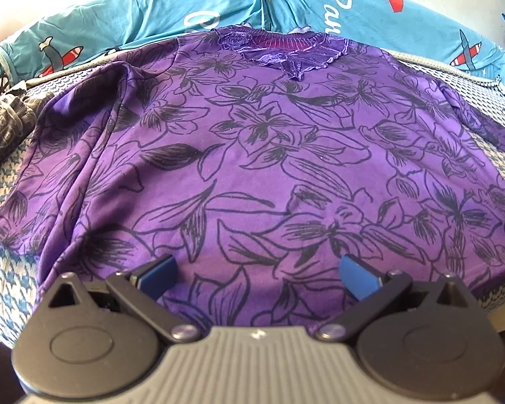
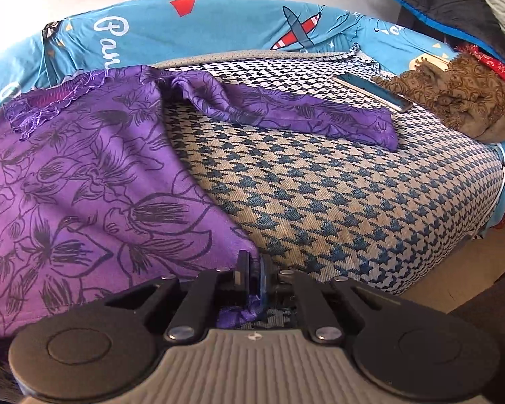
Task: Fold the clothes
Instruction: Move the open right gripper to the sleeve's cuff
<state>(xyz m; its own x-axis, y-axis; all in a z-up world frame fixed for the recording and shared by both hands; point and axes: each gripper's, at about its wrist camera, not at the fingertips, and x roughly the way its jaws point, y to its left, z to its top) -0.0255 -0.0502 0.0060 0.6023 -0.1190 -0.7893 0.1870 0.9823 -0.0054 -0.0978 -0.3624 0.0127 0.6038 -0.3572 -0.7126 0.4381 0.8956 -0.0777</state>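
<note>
The purple blouse [image 1: 252, 155] with black flower outlines lies spread flat on a blue-and-white houndstooth cover [image 2: 336, 202]. Its lace neckline [image 1: 279, 50] is at the far side and its hem is at the near side. One sleeve [image 2: 286, 114] lies stretched out to the right on the cover, and its cuff ends close to a phone [image 2: 370, 92] that lies flat there. On the left the other sleeve [image 1: 74, 141] is bunched in soft folds beside the body of the blouse.

The left gripper [image 1: 257, 269] is held over the near hem and tilted steeply downward, looking toward the neckline. Its two blue fingers [image 1: 160, 274] stand wide apart with only flat fabric under the gap, and they do not pinch anything.

The right gripper [image 2: 254, 269] is at the near right corner of the blouse, also tilted down. Its fingers are pressed together on the hem corner, and a small fold of purple cloth shows just behind them between the black links.

Behind the cover lies a turquoise sheet [image 2: 219, 33] with airplanes and white letters. A brown patterned cloth [image 2: 461, 101] lies crumpled at the far right, near the phone. A dark, greenish patterned garment [image 1: 3, 124] is bunched at the far left edge.
</note>
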